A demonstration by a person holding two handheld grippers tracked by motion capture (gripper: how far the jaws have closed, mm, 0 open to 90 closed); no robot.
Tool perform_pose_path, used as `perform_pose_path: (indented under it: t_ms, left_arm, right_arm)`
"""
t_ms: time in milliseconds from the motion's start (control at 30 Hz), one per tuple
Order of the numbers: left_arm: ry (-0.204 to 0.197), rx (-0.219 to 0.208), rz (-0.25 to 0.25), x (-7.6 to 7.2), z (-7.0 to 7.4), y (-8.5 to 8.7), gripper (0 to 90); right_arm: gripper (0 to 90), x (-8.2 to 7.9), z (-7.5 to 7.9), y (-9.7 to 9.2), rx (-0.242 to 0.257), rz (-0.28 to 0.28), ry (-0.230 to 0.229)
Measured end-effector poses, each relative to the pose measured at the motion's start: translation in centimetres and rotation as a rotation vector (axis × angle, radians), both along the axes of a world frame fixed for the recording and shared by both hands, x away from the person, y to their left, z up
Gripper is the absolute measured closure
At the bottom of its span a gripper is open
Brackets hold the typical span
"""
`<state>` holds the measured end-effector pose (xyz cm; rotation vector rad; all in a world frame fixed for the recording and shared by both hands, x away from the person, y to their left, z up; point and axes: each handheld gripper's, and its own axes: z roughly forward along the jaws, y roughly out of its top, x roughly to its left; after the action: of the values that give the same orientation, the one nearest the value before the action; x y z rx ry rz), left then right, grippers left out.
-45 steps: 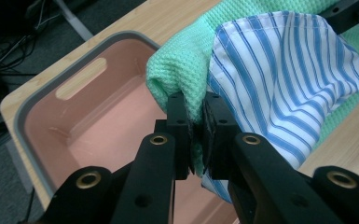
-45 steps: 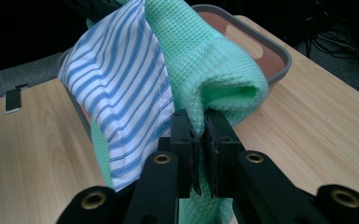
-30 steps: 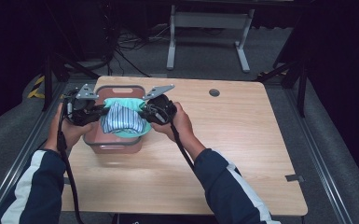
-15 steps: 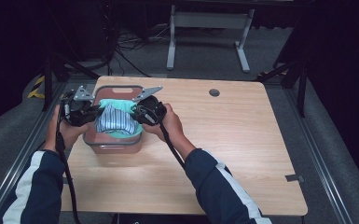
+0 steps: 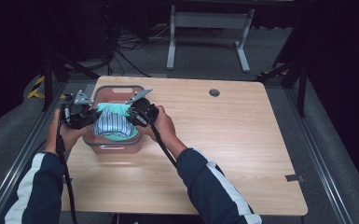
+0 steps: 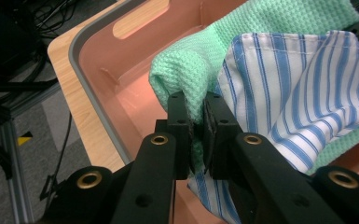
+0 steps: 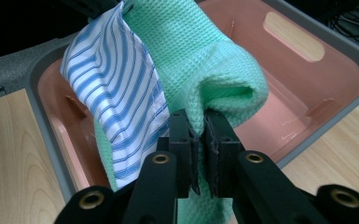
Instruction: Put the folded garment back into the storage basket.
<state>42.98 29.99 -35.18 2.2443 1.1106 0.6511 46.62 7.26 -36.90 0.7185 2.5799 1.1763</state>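
Work in hand: two folded cloths, held together as one bundle, are being lowered into a pink plastic bin with a grey rim (image 5: 113, 148) at the far left of the light wooden desk (image 5: 224, 154).

Cloths: a mint-green waffle-weave towel (image 7: 200, 56) folded together with a blue-and-white striped cotton cloth (image 6: 303, 93); the striped cloth lies against the near side of the green towel.

Left tool (image 6: 196, 126): clamped on the left end of the bundle, both the green fold and the striped edge pinched between its pads.

Right tool (image 7: 199, 133): clamped on the right end, mostly on the rolled green fold, with the striped cloth hanging just beside its jaws.

Where the bundle is: slung between the two tools over the bin's opening, its lower edge already inside the walls; whether it touches the floor of the bin I cannot tell.

What has changed: compared with a second ago, both hands sit lower and the right hand has come in toward the bin, so the bundle hangs deeper and less stretched.

What that means: by my judgement the placing is nearly done; the remaining step is to settle the bundle on the bin's floor and let go at both ends.

Risk: a release from too high may let the fold spring open or drape over the rim.
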Motion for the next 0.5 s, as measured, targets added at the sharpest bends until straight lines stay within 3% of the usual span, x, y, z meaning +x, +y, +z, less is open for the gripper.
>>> perform_pose_path:
  t_ms: [500]
  left_arm:
    - [0.025, 0.003, 0.017, 0.6, -1.8, 0.3, 78.6]
  right_arm:
    - [79.8, 0.4, -1.5, 1.2, -0.051, -0.006, 0.018]
